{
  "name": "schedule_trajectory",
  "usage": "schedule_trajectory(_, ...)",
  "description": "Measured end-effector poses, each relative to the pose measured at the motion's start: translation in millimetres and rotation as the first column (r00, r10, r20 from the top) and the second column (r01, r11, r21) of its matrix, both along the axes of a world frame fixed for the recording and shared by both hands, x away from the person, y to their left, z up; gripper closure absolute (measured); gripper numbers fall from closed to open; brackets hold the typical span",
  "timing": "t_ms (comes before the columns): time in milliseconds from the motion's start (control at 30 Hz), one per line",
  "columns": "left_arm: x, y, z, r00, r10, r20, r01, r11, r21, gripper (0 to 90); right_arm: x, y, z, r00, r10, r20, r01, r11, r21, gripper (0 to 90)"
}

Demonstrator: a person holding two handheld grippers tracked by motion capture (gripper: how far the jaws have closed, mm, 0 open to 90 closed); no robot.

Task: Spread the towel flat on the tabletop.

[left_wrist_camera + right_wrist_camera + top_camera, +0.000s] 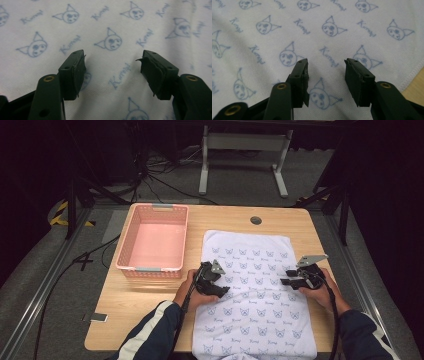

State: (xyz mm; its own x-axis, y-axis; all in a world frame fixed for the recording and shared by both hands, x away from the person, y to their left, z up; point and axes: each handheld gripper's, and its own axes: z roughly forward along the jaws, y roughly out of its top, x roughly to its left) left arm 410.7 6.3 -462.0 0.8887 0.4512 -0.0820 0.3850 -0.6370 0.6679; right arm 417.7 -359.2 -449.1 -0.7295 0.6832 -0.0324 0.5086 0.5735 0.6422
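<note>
Printed cloth (pixel 252 295) spread flat on the bench (pixel 150 305); left tongs (pixel 218 281) and right tongs (pixel 290 277), both apart and empty, flank it, seemingly ready to pinch opposite edges.

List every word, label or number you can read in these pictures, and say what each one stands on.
"Kuromi", roughly: a slanted blue script word repeated between cat-like faces all over the white cloth; the middle letters are too blurred to be sure of.
Pink basket: no readable text.
Wooden table: no readable text.
Black jaws in both gripper views: no markings.
</note>
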Motion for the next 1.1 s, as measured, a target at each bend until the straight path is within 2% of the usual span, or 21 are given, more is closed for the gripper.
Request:
schedule_trajectory(100,-17.1,-3.3,2.9,0.9951,-0.09,-0.04,0.091,0.9958,0.012,37.8,-16.1,-4.1,1.8,0.9996,0.022,-0.02,-0.023,1.0,-0.017,53.2)
schedule_trajectory(167,-30.4,-4.7,6.3,0.9846,-0.165,-0.057,0.168,0.9845,0.05,38.9,-25.3,-7.2,3.4,0.9985,0.044,-0.034,-0.045,0.998,-0.036,53.1)
schedule_trajectory(233,-41.9,-4.8,7.7,0.9833,-0.176,-0.045,0.179,0.982,0.06,42.1,-37.6,-9.4,7.5,0.9938,0.076,-0.081,-0.082,0.994,-0.066,53.1)
schedule_trajectory(267,-40.8,-3.9,8.7,0.988,-0.153,-0.02,0.154,0.9867,0.053,39.8,-43.4,-10.6,9.3,0.9893,0.104,-0.103,-0.113,0.99,-0.084,53.4)
schedule_trajectory(300,-40.8,-3.9,8.7,0.988,-0.153,-0.02,0.154,0.9867,0.053,36.1,-47.2,-12.2,11.7,0.9844,0.123,-0.125,-0.135,0.986,-0.093,54.3)
schedule_trajectory(333,-36.7,-3.4,10.0,0.9935,-0.114,0.011,0.113,0.9924,0.049,33.8,-46.8,-13.4,13.6,0.9861,0.122,-0.112,-0.134,0.986,-0.102,53.7)
schedule_trajectory(367,-23.5,-1.8,12.3,0.9993,-0.027,0.026,0.027,0.9996,0.007,31.6,-43.8,-15.0,16.1,0.9902,0.106,-0.091,-0.114,0.989,-0.093,54.3)
schedule_trajectory(400,-23.5,-1.8,12.3,0.9993,-0.027,0.026,0.027,0.9996,0.007,30.1,-43.8,-15.0,16.1,0.9902,0.106,-0.091,-0.114,0.989,-0.093,54.3)
schedule_trajectory(500,-2.2,-4.0,16.4,0.9944,0.08,0.069,-0.079,0.9967,-0.019,28.5,-25.6,-17.2,24.1,0.9997,0.018,-0.013,-0.019,0.998,-0.06,53.1)
schedule_trajectory(533,5.5,-5.4,17.5,0.9917,0.102,0.078,-0.1,0.9948,-0.019,28.1,-8.9,-17.9,26.9,0.9977,-0.056,0.037,0.058,0.997,-0.054,53.5)
schedule_trajectory(567,13.5,-6.9,17.5,0.9871,0.135,0.086,-0.133,0.9905,-0.034,28.1,-8.9,-17.9,26.9,0.9977,-0.056,0.037,0.058,0.997,-0.054,53.5)
schedule_trajectory(633,30.4,-9.7,16.3,0.9788,0.188,0.083,-0.182,0.981,-0.066,26.4,11.4,-20.5,27.4,0.9873,-0.137,0.08,0.141,0.989,-0.042,53.5)
schedule_trajectory(700,45.1,-12.4,12.2,0.9696,0.227,0.091,-0.222,0.9729,-0.066,26.0,27.4,-22.5,25.7,0.9806,-0.179,0.08,0.181,0.983,-0.019,52.5)
schedule_trajectory(733,53.5,-13.6,10.0,0.9625,0.247,0.111,-0.244,0.9688,-0.04,25.8,34.4,-23.2,24.3,0.9734,-0.207,0.099,0.21,0.977,-0.028,53.3)
schedule_trajectory(800,65.0,-13.1,6.2,0.9522,0.294,0.084,-0.291,0.9557,-0.045,25.6,48.2,-23.4,20.8,0.9636,-0.243,0.113,0.248,0.968,-0.041,52.5)
schedule_trajectory(833,70.3,-12.5,5.0,0.9433,0.324,0.072,-0.322,0.9459,-0.043,25.3,52.1,-23.3,19.4,0.9576,-0.262,0.121,0.268,0.962,-0.042,52.0)
schedule_trajectory(900,79.3,-10.7,3.0,0.9254,0.372,0.074,-0.369,0.9283,-0.044,24.9,60.8,-24.2,15.7,0.9512,-0.287,0.114,0.294,0.954,-0.054,50.1)
schedule_trajectory(933,81.6,-9.9,3.1,0.9223,0.38,0.072,-0.377,0.9249,-0.047,24.9,66.4,-25.5,12.7,0.9449,-0.308,0.112,0.315,0.947,-0.057,48.6)
schedule_trajectory(967,85.3,-9.4,2.5,0.9142,0.397,0.08,-0.395,0.9176,-0.042,25.0,68.9,-26.0,11.0,0.9406,-0.32,0.113,0.327,0.943,-0.055,48.3)
schedule_trajectory(1000,87.9,-8.8,1.8,0.9126,0.4,0.085,-0.399,0.9165,-0.031,25.0,72.3,-26.5,8.7,0.9378,-0.331,0.104,0.337,0.94,-0.05,46.5)
schedule_trajectory(1100,97.0,-7.2,-5.2,0.9023,0.427,0.056,-0.428,0.9039,-0.009,24.6,77.2,-26.8,4.6,0.9334,-0.347,0.09,0.352,0.935,-0.039,43.0)
